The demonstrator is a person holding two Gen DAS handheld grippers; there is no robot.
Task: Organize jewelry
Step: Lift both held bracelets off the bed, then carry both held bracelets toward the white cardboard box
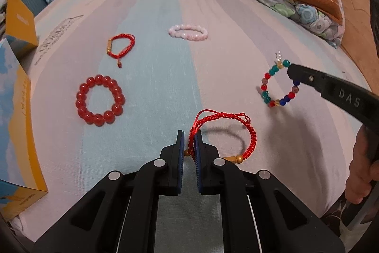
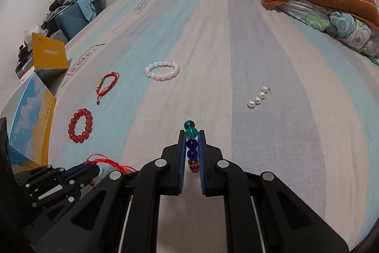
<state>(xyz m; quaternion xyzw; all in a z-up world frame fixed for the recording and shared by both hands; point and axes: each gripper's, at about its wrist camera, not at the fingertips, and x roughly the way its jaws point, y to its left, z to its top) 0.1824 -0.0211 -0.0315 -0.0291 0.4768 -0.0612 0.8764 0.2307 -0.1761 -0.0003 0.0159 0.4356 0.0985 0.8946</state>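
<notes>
On the bed [image 1: 154, 63], my left hand-held gripper [image 1: 188, 144] clamps the red cord bracelet [image 1: 220, 125]; my right hand-held gripper [image 2: 192, 146] pinches the multicoloured bead bracelet [image 1: 279, 87]. Best lifted slowly, keeping dangling loops clear.

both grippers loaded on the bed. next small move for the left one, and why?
Probably carry it toward the open yellow box at its left edge. The left gripper is shut on the red cord bracelet, whose loop casts a shadow on the bedsheet, so it looks lifted. The right gripper is shut on the multicolour bead bracelet. Whether the box is the destination is my guess.
</notes>
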